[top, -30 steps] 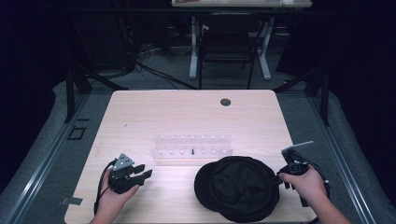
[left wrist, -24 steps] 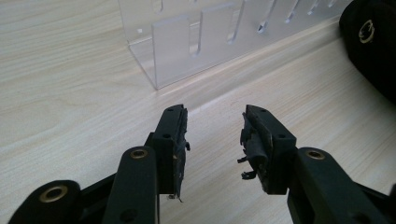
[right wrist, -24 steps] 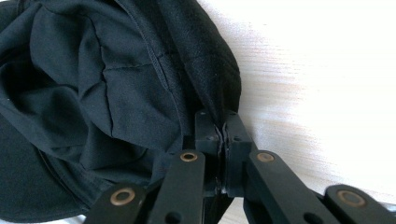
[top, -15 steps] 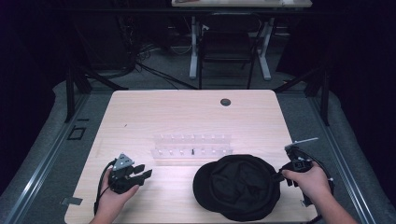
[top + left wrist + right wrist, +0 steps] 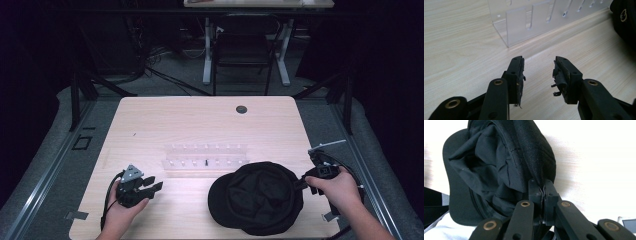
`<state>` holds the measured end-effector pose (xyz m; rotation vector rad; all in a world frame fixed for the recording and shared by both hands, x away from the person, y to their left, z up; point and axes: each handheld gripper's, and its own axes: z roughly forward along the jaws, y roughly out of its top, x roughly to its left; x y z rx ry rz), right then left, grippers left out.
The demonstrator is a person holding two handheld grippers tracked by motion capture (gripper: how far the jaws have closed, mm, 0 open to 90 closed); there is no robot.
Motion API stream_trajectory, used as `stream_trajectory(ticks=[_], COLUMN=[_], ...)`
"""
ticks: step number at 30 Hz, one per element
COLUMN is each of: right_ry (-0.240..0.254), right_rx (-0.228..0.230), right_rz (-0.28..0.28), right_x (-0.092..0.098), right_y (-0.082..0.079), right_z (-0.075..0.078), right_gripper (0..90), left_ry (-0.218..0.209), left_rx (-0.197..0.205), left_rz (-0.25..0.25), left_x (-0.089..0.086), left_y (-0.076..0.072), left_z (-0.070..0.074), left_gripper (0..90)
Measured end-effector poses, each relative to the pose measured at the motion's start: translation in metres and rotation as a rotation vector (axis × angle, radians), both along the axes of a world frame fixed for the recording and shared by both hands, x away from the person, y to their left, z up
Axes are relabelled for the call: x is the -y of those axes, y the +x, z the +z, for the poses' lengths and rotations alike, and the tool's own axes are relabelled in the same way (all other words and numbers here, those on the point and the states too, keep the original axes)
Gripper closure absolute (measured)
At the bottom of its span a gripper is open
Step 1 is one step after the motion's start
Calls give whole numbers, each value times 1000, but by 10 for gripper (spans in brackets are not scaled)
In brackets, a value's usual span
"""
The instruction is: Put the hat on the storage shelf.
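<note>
Cap (image 5: 257, 197) edge pinched in right claw (image 5: 301, 183) | left claw (image 5: 150, 186) open, empty, well apart from cap

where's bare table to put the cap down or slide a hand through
Free: the far half of the table, between the clear rack and the small dark hole, and the left strip beyond the left gripper. Crowded: the near right, where the black cap sits pinched in the right gripper, close to the rack.

Black cap (image 5: 257, 197), crumpled fabric, lining showing, near table's front edge, one edge pinched and lifted
</note>
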<state>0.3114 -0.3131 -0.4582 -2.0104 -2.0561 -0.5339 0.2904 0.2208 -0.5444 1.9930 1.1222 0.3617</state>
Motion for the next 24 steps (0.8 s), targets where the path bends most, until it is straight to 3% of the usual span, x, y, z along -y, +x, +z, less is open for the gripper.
stream_trajectory(ticks=[1,2,6,7,9,12,15,18,24], right_ry=[9,-5,1,-4,-12,-25,-8,-8,47], right_rx=[26,2,8,2,13,-3,8,-13,-5], right_rz=[-41,7,-10,7,-17,21,-8,20,-6], right_x=[-4,-1,-4,-3,-5,-4,-6,-4,-3], right_y=[-1,0,0,0,-1,0,-1,-1,-2], right_z=[-1,3,10,12,16,22,26,33,46], right_gripper=[881,881,881,881,881,881,881,881,881], left_ry=[0,0,-1,-1,-1,-2,-2,-2,0], left_rx=[0,-1,-1,-1,-2,-1,-2,-1,0], left_rz=[0,0,1,1,2,3,4,4,3], left_x=[0,0,0,0,0,0,0,0,0], left_y=[0,0,0,0,0,0,0,0,0], left_z=[0,0,0,0,0,0,0,0,0], left_gripper=[588,588,588,588,588,588,588,588,588])
